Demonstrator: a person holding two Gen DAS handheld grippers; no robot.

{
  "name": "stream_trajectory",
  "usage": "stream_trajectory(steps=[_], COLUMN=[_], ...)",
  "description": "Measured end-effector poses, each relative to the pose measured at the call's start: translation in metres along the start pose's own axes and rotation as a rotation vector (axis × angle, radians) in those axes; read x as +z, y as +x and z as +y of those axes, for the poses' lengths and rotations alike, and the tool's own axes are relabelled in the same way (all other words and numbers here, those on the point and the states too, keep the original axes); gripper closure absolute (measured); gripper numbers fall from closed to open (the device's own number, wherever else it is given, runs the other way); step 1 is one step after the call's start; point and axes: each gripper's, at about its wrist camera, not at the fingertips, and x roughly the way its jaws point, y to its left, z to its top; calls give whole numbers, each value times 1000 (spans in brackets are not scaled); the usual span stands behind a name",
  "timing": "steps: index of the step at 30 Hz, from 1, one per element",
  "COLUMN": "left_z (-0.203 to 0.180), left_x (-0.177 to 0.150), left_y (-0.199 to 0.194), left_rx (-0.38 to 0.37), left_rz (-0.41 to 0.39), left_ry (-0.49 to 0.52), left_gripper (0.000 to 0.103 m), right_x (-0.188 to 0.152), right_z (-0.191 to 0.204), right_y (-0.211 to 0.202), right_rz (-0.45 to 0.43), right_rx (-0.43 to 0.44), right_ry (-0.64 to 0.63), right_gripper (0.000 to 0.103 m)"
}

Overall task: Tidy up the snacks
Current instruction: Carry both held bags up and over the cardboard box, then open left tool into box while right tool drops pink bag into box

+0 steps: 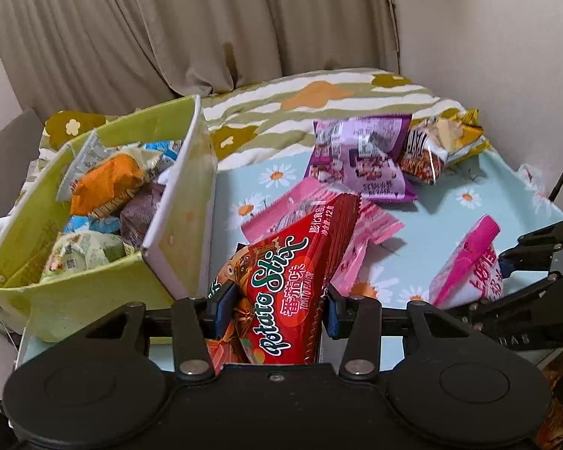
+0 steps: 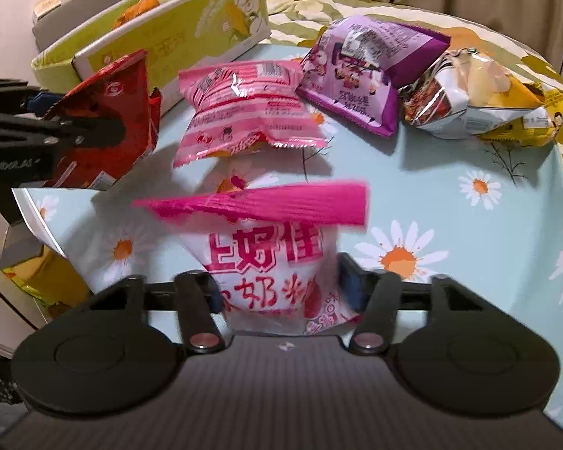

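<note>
My left gripper (image 1: 276,307) is shut on a red Potato Stix bag (image 1: 281,281), held just to the right of a green box (image 1: 75,300) holding several snack packs. In the right wrist view that red bag (image 2: 109,112) hangs in front of the green box (image 2: 169,37). My right gripper (image 2: 281,285) is shut on a white bag with a pink top (image 2: 266,247), both pads against its sides, over the daisy-print tablecloth (image 2: 450,195). In the left wrist view the same white-and-pink bag (image 1: 469,266) sits at the right, in the right gripper (image 1: 506,273).
A pink striped bag (image 2: 244,108), a purple bag (image 2: 364,71) and a white-and-yellow bag (image 2: 480,101) lie on the cloth beyond my grippers. Behind the table are a patterned quilt (image 1: 319,93) and a beige curtain (image 1: 169,30). The table's edge runs along the lower left.
</note>
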Motion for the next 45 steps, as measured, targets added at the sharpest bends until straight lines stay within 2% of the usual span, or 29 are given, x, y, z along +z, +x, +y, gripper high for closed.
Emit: stream_trajectory(steps=[2,4,12,18,23,26,34,41,43,44,45], left_z=[1,3,27,72,123,155,234,282,290,293,295], left_x=[4,8,33,53,65,68,69,64,63,63,62], left_y=[-7,-17,-60,-81,-83,-75,-41,-4,6,9,10], left_rx=[1,6,38,79,106,125,99,-28,-59,-73,-85], left_rz=[-14,-34,-141,-224,-259,-252,-192,-114,-95,-87,-85], left_ry=[-5,-14,-58,-87,-127,-146,-178,-226,-223,-220,-215], left_gripper=[53,53,53,53,53,52,52,50,39,17,0], right_x=[3,6,34,79,123,146,200,222,221,223,223], right_z=[-2,-2,11,37,67,89,153,198,205,208,211], right_y=[-5,-10,-48,-76,-83,-78,-41,-1,6,10,14], right_rz=[-15,-25,-105,-195,-257,-281,-279,-230,-213,-205,-196], right_rx=[4,0,13,11,27,36,58,51,35,27,16], right_ry=[16,25,14,-8,10,16,60,106,129,140,152], right_gripper=[48,50,51,51,50,50,50,50,50,50,50])
